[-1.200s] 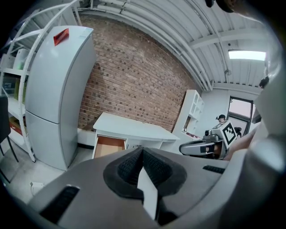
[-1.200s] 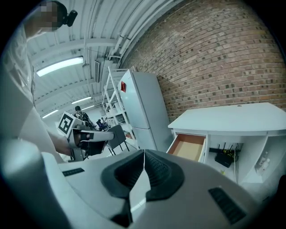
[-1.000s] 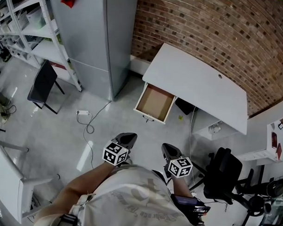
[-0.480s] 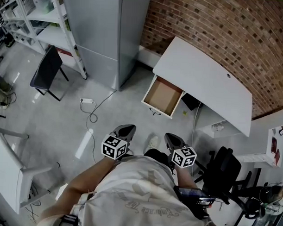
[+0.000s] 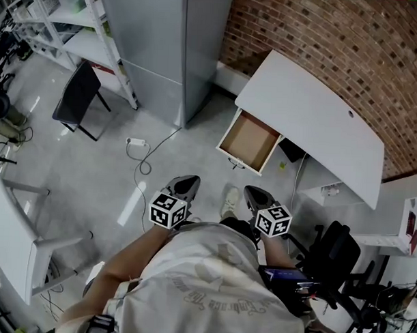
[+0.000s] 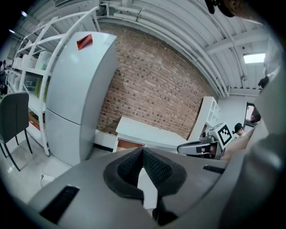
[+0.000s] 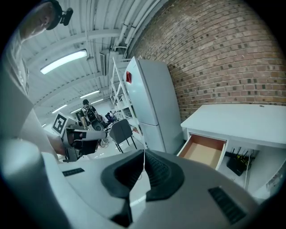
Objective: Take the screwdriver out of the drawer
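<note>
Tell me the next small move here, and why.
Probably step closer to the open drawer of the white desk, leading with the right tool. Both it and the left tool are shut, empty and well short of the drawer, and only the drawer's brown bottom shows from here.

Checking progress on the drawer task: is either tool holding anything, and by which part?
Nothing is held: the left tool and the right tool are both shut, with nothing between them.

no legible text anywhere; curved print on the person's shirt too faint for reading
</note>
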{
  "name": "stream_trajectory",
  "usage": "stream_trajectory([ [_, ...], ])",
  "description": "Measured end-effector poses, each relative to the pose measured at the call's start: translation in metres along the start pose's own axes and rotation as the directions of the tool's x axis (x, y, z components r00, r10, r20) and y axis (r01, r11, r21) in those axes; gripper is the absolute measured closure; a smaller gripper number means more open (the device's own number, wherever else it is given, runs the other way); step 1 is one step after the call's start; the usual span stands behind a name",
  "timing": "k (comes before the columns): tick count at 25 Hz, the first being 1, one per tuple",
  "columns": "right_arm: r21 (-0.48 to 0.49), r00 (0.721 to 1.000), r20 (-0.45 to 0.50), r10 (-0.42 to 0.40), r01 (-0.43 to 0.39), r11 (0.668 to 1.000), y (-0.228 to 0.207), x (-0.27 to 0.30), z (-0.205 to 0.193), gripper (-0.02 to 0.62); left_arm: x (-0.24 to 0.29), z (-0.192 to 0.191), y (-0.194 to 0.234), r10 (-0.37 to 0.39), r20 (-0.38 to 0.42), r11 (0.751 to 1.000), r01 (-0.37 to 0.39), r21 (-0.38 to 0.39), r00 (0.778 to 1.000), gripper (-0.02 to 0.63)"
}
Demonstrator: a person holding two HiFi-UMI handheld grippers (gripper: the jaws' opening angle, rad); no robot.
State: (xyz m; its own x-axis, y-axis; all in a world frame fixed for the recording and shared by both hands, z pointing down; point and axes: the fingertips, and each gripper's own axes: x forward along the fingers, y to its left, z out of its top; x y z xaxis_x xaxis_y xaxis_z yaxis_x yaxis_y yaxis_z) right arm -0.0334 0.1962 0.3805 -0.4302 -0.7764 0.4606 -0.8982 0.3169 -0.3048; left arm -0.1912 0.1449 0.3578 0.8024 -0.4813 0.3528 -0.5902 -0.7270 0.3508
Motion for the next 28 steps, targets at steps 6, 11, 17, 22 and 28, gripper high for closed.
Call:
stream_trajectory([
  [6, 0.023, 0.999, -0.027, 0.020, -0.019, 1.000, -0.032, 0.019, 0.000, 0.571, 0.037, 0.006, 0.010, 0.016, -0.043, 1.000, -0.017, -0.008, 0.999, 0.586],
  [11, 0.032, 0.998, -0.054, 0.037, -0.035, 0.999, -0.072, 0.039, 0.017, 0.571, 0.081, 0.024, 0.012, 0.004, -0.061, 1.000, -0.004, -0.009, 0.998, 0.586],
  [17, 0.007, 0.993, -0.088, 0.083, -0.083, 0.997, -0.109, 0.072, 0.045, 0.571, 0.116, 0.035, 0.027, 0.037, -0.097, 0.999, -0.041, -0.034, 0.995, 0.586],
  [22, -0.024, 0.986, -0.129, 0.106, -0.110, 0.994, -0.142, 0.098, 0.056, 0.571, 0.149, 0.049, 0.036, 0.072, -0.112, 0.996, -0.076, -0.036, 0.991, 0.586],
  [28, -0.032, 0.973, -0.180, 0.144, -0.152, 0.988, -0.182, 0.122, 0.062, 0.571, 0.183, 0.064, 0.041, 0.115, -0.127, 0.992, -0.120, -0.034, 0.985, 0.586],
])
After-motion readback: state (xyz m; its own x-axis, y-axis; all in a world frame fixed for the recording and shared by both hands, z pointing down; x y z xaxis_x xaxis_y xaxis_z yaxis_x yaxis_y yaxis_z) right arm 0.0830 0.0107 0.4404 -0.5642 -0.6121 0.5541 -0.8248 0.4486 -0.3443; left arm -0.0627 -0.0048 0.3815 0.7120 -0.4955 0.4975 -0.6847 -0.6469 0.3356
